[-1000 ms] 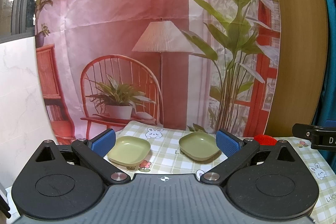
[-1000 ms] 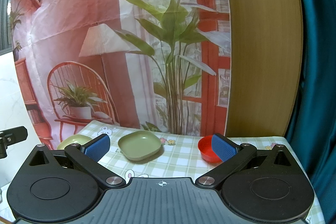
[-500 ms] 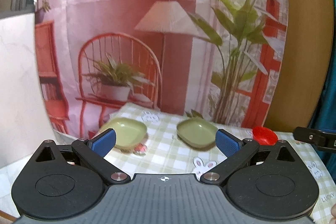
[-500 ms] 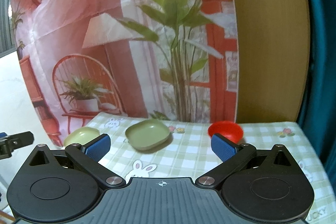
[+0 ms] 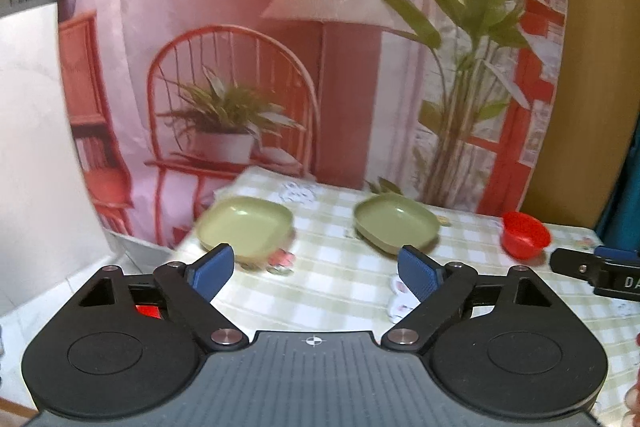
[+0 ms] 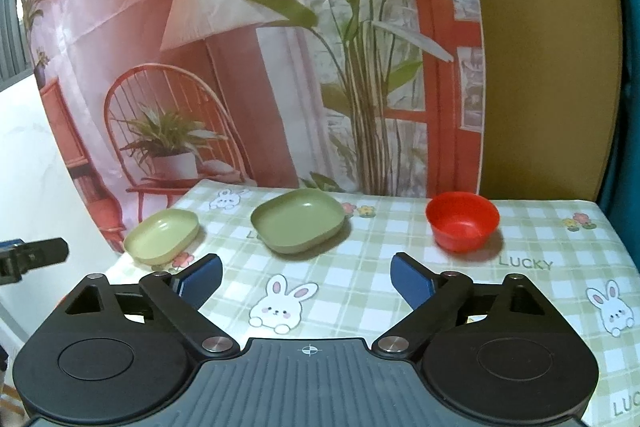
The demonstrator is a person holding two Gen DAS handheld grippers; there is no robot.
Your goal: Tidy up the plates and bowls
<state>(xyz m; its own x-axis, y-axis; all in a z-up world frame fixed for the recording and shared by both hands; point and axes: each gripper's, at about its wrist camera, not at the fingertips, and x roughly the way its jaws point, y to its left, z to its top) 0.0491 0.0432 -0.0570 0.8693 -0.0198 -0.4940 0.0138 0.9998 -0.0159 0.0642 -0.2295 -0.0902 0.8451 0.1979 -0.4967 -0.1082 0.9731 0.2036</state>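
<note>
risk notes: both grippers empty, dishes unsorted

left gripper (image 5: 316,269): jaws spread wide, nothing between the blue pads (image 5: 212,269). right gripper (image 6: 307,281): likewise spread, holding nothing. both hover above the near part of the checked tablecloth (image 6: 360,291), not touching any dish.

dishes on the cloth, far side, in a row and apart from one another: pale green plate (image 6: 162,235) at the left, close to the table's left edge; darker green plate (image 6: 299,219) in the middle; red bowl (image 6: 462,221) at the right. none is stacked, so my reading is that the sorting has not started.

risks as judged from here:
- pale green plate sits near the table edge. a push from the right while trying to get a pad under its rim could slide it off. cause: shallow rim, smooth cloth.
- both plates look low and thin-rimmed; a pinch on the rim alone may let the plate tilt or slip out as it lifts.
- the cloth could bunch if a pad drags on it, shifting neighbouring dishes.
- the two grippers are near each other; each shows at the side of the other's view. reaching for the middle plate together could make them collide.
- left view is motion-blurred around the pale plate, so its exact distance from the edge is uncertain.
- red bowl has steeper walls; a grip across the wall seems safer, but squeezing off-centre could tip it.
</note>
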